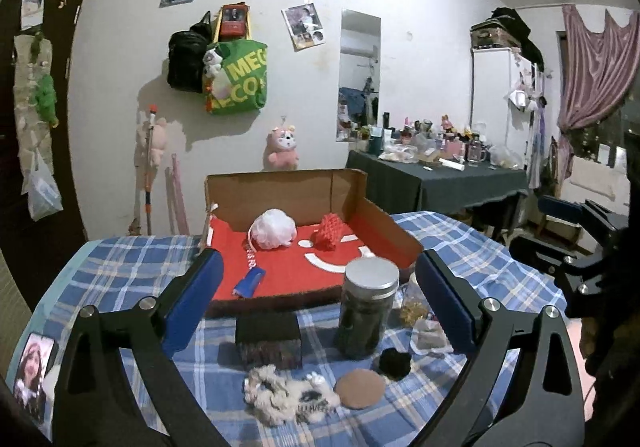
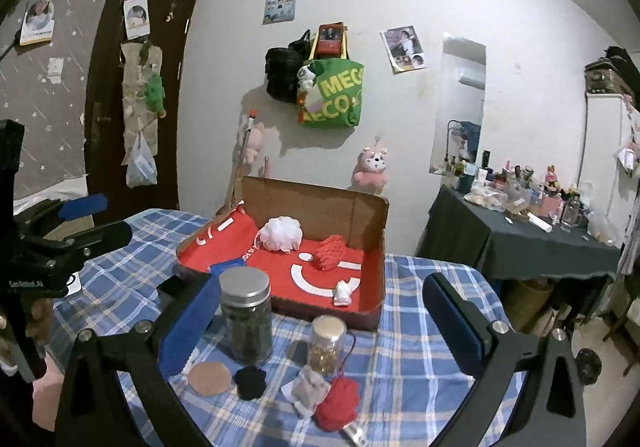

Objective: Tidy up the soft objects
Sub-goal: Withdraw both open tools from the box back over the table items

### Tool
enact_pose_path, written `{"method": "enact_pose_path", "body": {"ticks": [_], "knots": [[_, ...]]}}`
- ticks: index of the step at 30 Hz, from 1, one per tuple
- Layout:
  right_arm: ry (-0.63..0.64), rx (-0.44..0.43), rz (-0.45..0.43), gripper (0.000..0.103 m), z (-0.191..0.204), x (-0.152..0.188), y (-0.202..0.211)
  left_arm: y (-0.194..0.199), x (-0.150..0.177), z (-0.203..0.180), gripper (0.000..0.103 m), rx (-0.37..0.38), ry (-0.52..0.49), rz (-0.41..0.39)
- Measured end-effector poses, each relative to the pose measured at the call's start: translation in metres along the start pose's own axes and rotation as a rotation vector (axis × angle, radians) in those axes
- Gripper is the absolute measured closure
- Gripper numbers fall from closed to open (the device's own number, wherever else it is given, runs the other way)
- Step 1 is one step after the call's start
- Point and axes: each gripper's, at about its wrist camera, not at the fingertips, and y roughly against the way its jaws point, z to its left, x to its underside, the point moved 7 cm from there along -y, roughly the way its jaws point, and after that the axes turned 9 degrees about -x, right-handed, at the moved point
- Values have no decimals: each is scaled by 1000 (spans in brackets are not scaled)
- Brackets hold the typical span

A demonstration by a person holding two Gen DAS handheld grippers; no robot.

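The left claw (image 1: 320,287) is seen spread wide, with nothing pinched between its blue pads. The right claw (image 2: 320,311) is spread wide too, and nothing is held in it.

A bench covered by a blue checked cloth (image 1: 120,267) is seen under both claws. A brown cardboard box lined in red (image 1: 396,231) is set toward the far edge of the bench. Inside the box, a white puffy mesh bath ball (image 1: 274,229) and a red knitted pouch (image 1: 330,233) are laid near the back wall. A small white cloth piece (image 2: 343,294) is laid near the front right corner of the box.

In front of the box, a tall glass jar with a silver lid (image 1: 366,311) is stood upright, and a smaller glass jar with yellow bits inside (image 2: 326,345) is stood beside it.

Close to the near edge of the bench, more soft things are laid: a fluffy white and black scrunchie (image 1: 288,395), a round tan powder puff (image 1: 359,387), a black fuzzy scrunchie (image 1: 395,363), a small grey cloth bag (image 2: 310,387) and a red ball of yarn (image 2: 338,401). A dark square box (image 1: 268,339) is set just behind the fluffy scrunchie.
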Motion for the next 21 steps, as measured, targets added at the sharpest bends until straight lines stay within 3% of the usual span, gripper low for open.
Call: {"method": "enact_pose_path", "body": {"ticks": [12,21], "knots": [[-5,85,-71,0,20,47,20,21,46,-15,5,-63,-21,-29],[-43,82,-29,0,23,83,8,9,83,-16,5,-63,-5,56]]}}
